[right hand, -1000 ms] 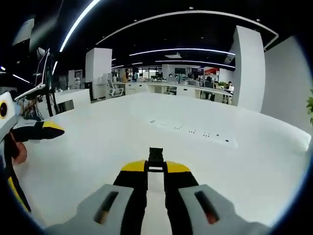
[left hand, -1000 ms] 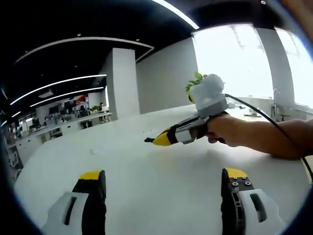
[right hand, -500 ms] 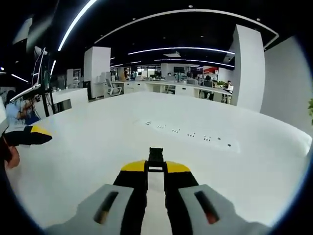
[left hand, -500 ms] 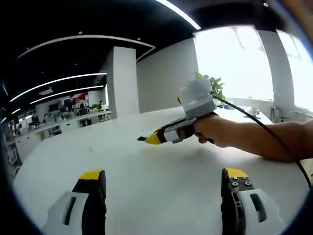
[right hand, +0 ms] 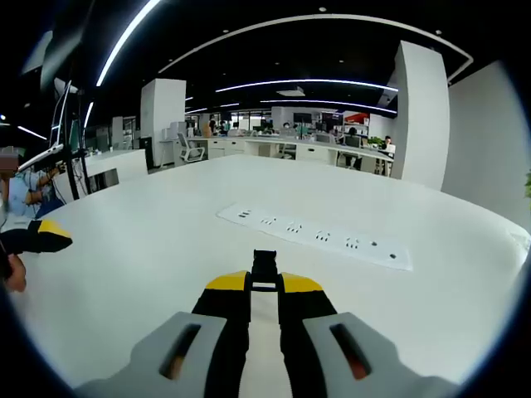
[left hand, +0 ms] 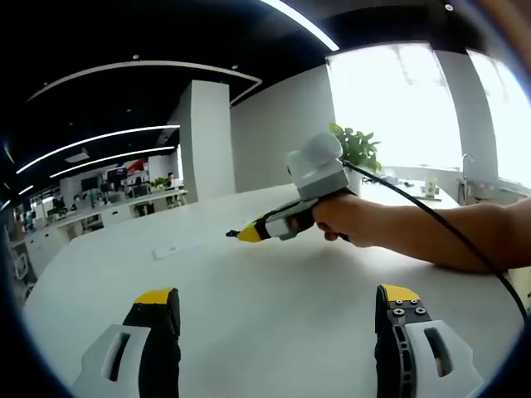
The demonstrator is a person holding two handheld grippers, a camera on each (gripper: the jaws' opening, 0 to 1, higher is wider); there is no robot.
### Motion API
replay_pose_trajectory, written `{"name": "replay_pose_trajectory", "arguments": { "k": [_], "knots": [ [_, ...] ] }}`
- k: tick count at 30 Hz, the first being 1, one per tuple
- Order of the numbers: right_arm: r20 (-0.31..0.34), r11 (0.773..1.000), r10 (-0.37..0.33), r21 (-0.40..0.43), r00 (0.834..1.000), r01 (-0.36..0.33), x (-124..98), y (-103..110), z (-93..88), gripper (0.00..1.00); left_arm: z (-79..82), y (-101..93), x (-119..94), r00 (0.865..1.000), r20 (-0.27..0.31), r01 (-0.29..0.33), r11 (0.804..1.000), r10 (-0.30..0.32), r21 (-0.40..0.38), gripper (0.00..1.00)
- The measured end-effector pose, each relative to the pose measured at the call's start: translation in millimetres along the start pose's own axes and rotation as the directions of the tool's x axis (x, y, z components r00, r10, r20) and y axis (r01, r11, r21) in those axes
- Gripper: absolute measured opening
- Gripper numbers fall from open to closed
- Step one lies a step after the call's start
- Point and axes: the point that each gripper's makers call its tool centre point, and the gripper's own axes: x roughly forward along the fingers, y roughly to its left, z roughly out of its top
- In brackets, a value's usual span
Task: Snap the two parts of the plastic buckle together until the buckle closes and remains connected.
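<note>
left gripper (left hand: pixel 275 311) spread wide, nothing between jaws | right gripper (right hand: pixel 264 286) clamped on black buckle part (right hand: pixel 265 267), held above white table (right hand: pixel 166 249) | broad bare tabletop, socket strip (right hand: pixel 319 238) ahead | no legible writing

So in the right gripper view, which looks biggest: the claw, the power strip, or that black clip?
1. Right claw, though it sits nearest the camera, which inflates it.
2. Power strip flush in the white table.
3. Black buckle piece pinched at the claw's tips.
</note>
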Motion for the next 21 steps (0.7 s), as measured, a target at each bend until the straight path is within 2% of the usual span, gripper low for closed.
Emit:
{"name": "replay_pose_trajectory", "arguments": {
  "k": [4, 7, 16, 17, 18, 19, 20, 21],
  "knots": [
    [-0.003, 1.0, -0.002, -0.002, 1.0, 0.002, -0.5, 1.6, -1.2, 0.11, -4.2, 1.2, 0.8, 1.0, -0.024, 0.005, 1.0, -0.005, 0.011, 1.0],
    [-0.003, 1.0, 0.0, 0.002, 1.0, 0.0, 2.2, 0.2, -0.1, 0.11, -5.1, -1.9, 0.6, 1.0, -0.023, 0.018, 1.0, -0.018, -0.009, 1.0],
    [-0.007, 1.0, 0.0, -0.008, 1.0, -0.001, 10.1, -2.5, 2.7, 0.11, -7.9, -4.5, 2.9, 0.999, -0.035, 0.024, 1.0, -0.023, 0.007, 0.99],
    [-0.008, 1.0, 0.001, -0.007, 1.0, -0.001, 11.5, -3.2, 2.5, 0.11, -8.2, -5.1, 3.2, 0.999, -0.037, 0.025, 1.0, -0.025, 0.006, 0.97],
    [-0.01, 1.0, -0.001, -0.007, 1.0, 0.0, 13.3, -4.7, 2.6, 0.11, -9.7, -5.6, 2.6, 0.998, -0.05, 0.03, 1.0, -0.03, 0.003, 0.88],
    [-0.012, 1.0, -0.001, -0.008, 1.0, 0.001, 14.7, -6.0, 2.6, 0.11, -10.9, -4.5, 1.6, 0.998, -0.058, 0.027, 1.0, -0.027, 0.001, 0.86],
    [-0.014, 1.0, -0.001, -0.006, 1.0, 0.001, 15.9, -6.7, 1.7, 0.11, -10.8, -2.3, 1.4, 0.998, -0.057, 0.016, 1.0, -0.016, 0.001, 0.88],
    [-0.015, 1.0, -0.002, -0.005, 1.0, 0.002, 16.8, -7.3, 1.6, 0.11, -6.9, -1.0, 0.9, 0.999, -0.04, 0.011, 1.0, -0.011, -0.007, 0.96]
  ]
}}
